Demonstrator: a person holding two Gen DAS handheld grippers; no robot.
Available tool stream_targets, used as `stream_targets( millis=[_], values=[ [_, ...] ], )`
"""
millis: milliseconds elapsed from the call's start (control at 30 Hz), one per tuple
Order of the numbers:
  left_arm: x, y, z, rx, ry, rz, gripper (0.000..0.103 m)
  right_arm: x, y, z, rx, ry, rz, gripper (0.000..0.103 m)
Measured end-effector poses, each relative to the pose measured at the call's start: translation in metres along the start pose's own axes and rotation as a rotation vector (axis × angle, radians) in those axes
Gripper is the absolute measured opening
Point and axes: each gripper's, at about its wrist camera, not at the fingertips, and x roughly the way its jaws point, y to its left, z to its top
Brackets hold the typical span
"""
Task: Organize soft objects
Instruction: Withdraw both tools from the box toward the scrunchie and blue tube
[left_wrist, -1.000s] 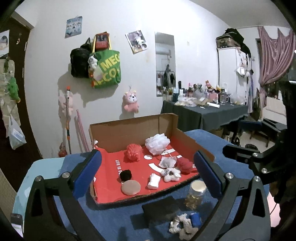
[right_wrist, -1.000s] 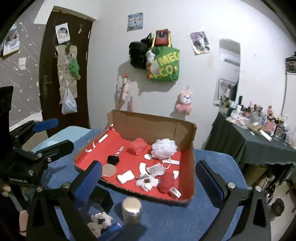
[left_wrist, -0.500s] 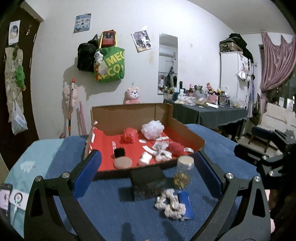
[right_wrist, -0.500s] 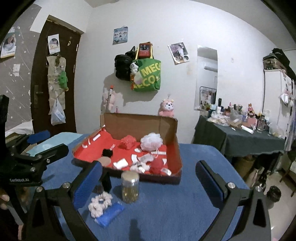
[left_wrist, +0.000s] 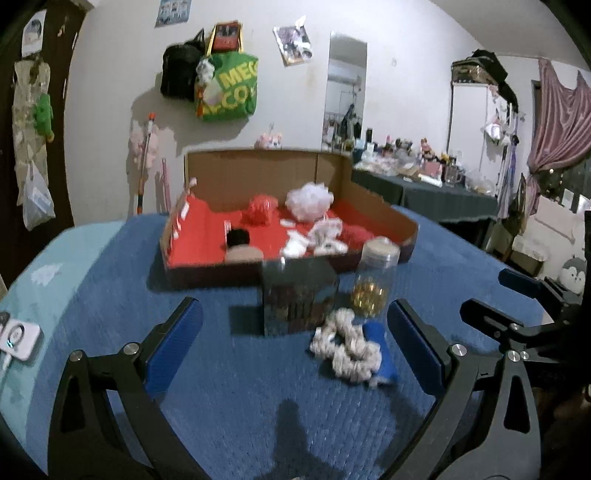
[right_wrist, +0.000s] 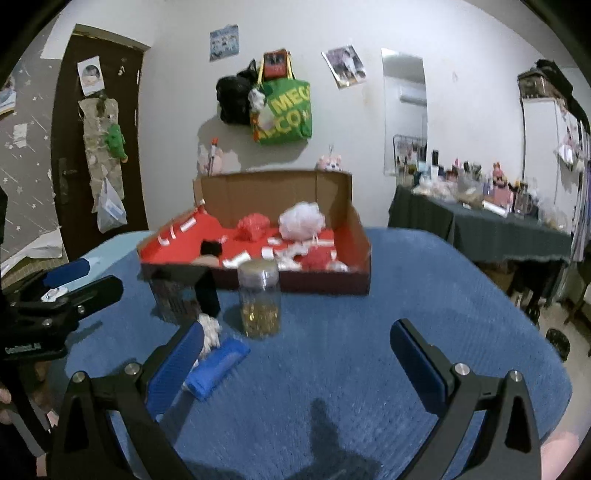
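Both views lower (left_wrist: 295, 339), box (left_wrist: 288, 221) farther

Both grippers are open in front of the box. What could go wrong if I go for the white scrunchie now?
The jar stands upright right behind the scrunchie, so the left gripper might tip it. The scrunchie lies partly on the blue cloth, which could come up too.
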Motion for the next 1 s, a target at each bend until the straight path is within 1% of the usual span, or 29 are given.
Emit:
stream_targets(
  millis=[167, 300, 500, 633, 767, 867, 1000],
  values=[
    [0.014, 0.004, -0.019, -0.022, 0.074, 0.000, 0.102, 0.015, -0.003, -0.019, 0.035, 0.061, 0.019, 0.103],
    [0.024, 0.008, -0.030, -0.049, 0.125, -0.001, 0.102, 0.024, -0.005, -0.027, 0.050, 0.101, 0.037, 0.103],
    [0.036, 0.015, -0.039, -0.070, 0.177, 0.005, 0.102, 0.032, -0.004, -0.031, 0.047, 0.126, 0.048, 0.103],
    [0.043, 0.015, -0.040, -0.080, 0.211, -0.034, 0.102, 0.038, -0.006, -0.032, 0.057, 0.146, 0.065, 0.103],
    [0.047, 0.014, -0.040, -0.076, 0.232, -0.056, 0.102, 0.049, -0.007, -0.032, 0.077, 0.196, 0.122, 0.103],
    [0.050, 0.018, -0.036, -0.069, 0.236, -0.050, 0.102, 0.058, -0.004, -0.031, 0.086, 0.240, 0.176, 0.103],
    [0.049, 0.028, -0.032, -0.072, 0.229, -0.030, 0.102, 0.071, 0.008, -0.029, 0.072, 0.287, 0.226, 0.103]
  ],
)
